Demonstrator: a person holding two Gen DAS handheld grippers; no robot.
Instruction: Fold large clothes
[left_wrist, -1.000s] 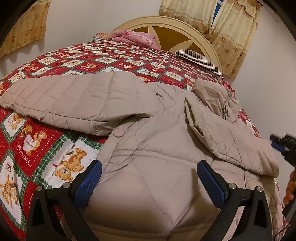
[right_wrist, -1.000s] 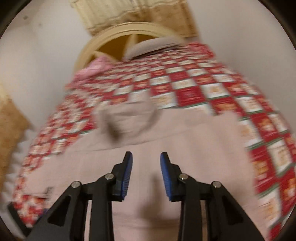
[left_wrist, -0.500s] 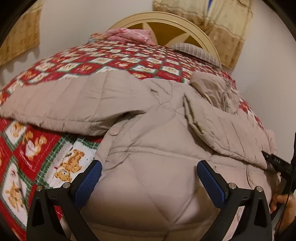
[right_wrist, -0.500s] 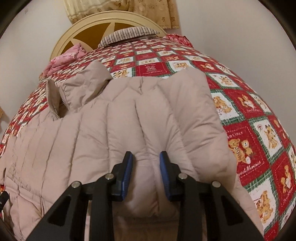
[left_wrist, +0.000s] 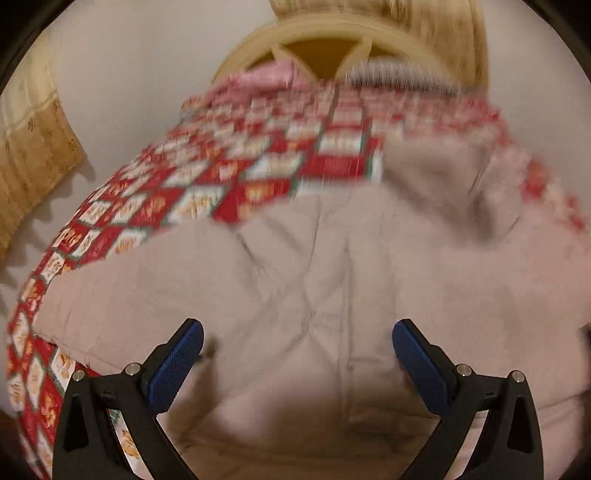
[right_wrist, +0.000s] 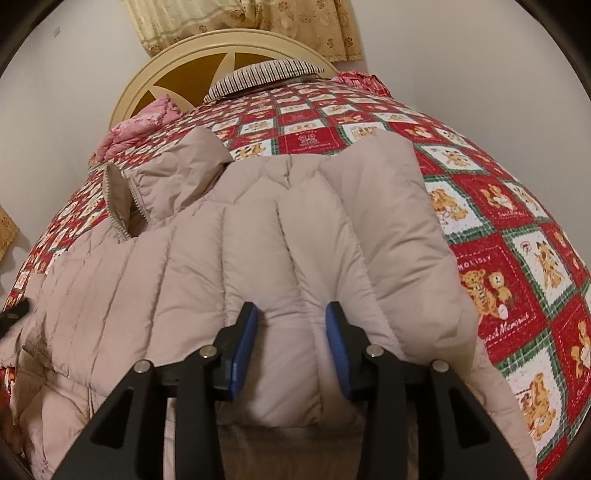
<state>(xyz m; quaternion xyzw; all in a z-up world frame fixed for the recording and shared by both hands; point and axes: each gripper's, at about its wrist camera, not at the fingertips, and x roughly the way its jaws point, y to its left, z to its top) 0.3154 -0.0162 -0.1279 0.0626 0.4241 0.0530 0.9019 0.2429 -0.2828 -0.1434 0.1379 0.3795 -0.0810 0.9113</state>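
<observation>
Jacket (right_wrist: 295, 236), a beige quilted one, lies spread over the bed and fills the near half of both views. In the right wrist view the right gripper (right_wrist: 291, 347) sits at 6 o'clock with a puffy ridge of the sleeve bulging up between its blue pads (right_wrist: 243, 347); the jaws stand partly apart, and I cannot tell whether they truly pinch the padding or only press against it. The sleeve runs away from the gripper toward 12 o'clock, its cuff end lying on the quilt (right_wrist: 517, 258). At 10 o'clock the collar (right_wrist: 173, 177) stands up with its zipper (right_wrist: 118, 206) showing along the open edge. In the left wrist view, which is blurred, the left gripper (left_wrist: 297, 363) sits at 6 o'clock with its jaws spread wide above the jacket (left_wrist: 332, 295), and its pads (left_wrist: 173, 369) hold nothing. The other sleeve stretches out toward 9 o'clock over the red, white and green quilt (left_wrist: 258, 184) printed with bears. Farther off, at 12 o'clock, a striped pillow (right_wrist: 262, 75) lies at the head of the bed, with a pink bundle (right_wrist: 136, 125) at 11 o'clock beside it. Behind them rises the rounded cream headboard (right_wrist: 221, 48), and above it hang yellow curtains (right_wrist: 258, 22) against a pale wall.
</observation>
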